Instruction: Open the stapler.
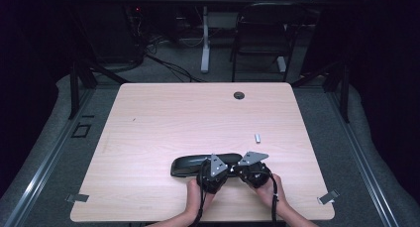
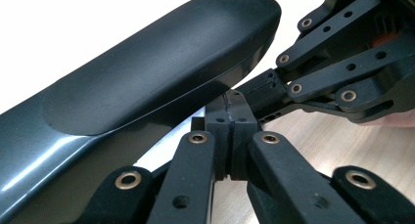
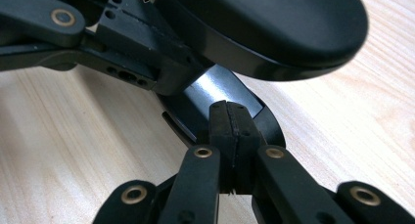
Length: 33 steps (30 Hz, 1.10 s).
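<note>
Both hands sit at the near edge of the wooden table (image 1: 148, 118), at about 6 o'clock in the high view. Each hand holds a gripper. In its own view, the left gripper (image 2: 230, 117) has its jaws pressed tight together, tips right against the black glasses case (image 2: 142, 82). The right gripper (image 3: 231, 121) is squeezed tight too, tips at the case's open end. Whether either one pinches the case cannot be told. Lying just past the hands, the case sits near the table's front. A small silver piece (image 1: 257, 137) lies apart at 1 o'clock from the case.
</note>
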Each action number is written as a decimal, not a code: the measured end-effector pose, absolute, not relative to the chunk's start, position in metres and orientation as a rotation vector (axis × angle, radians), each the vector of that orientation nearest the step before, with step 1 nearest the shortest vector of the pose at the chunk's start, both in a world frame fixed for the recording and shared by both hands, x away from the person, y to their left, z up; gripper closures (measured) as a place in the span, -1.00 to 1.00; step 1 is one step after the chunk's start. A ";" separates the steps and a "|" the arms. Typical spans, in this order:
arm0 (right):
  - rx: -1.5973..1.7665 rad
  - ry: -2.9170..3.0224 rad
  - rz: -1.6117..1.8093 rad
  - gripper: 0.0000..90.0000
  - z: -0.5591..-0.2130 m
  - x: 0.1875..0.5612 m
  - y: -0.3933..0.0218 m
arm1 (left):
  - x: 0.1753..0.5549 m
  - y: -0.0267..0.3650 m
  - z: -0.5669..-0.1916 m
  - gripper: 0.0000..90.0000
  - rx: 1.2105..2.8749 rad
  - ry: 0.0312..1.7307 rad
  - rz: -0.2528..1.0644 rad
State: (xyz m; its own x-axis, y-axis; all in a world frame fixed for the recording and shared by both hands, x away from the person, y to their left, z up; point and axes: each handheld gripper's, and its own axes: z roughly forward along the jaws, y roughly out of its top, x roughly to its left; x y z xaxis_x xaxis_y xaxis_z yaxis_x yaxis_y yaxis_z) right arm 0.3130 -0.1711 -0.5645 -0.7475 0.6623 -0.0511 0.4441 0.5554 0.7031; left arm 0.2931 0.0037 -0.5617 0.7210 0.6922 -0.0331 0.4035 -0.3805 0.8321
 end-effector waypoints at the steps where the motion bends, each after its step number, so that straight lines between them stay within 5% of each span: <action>1: 0.915 2.490 0.992 1.00 -0.564 0.314 -0.172 | 0.292 0.003 -0.562 1.00 2.015 0.838 0.407; 33: 0.978 2.471 1.020 1.00 -0.565 0.313 -0.173 | 0.295 -0.003 -0.573 1.00 1.926 0.915 0.458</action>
State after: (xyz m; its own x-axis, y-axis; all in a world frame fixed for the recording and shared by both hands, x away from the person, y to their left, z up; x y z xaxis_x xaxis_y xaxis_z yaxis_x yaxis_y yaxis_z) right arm 0.3134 -0.1733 -0.5654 -0.7258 0.6878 -0.0110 0.4797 0.5175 0.7086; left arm 0.2950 -0.0035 -0.5733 0.6537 0.7550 -0.0517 0.4107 -0.2965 0.8622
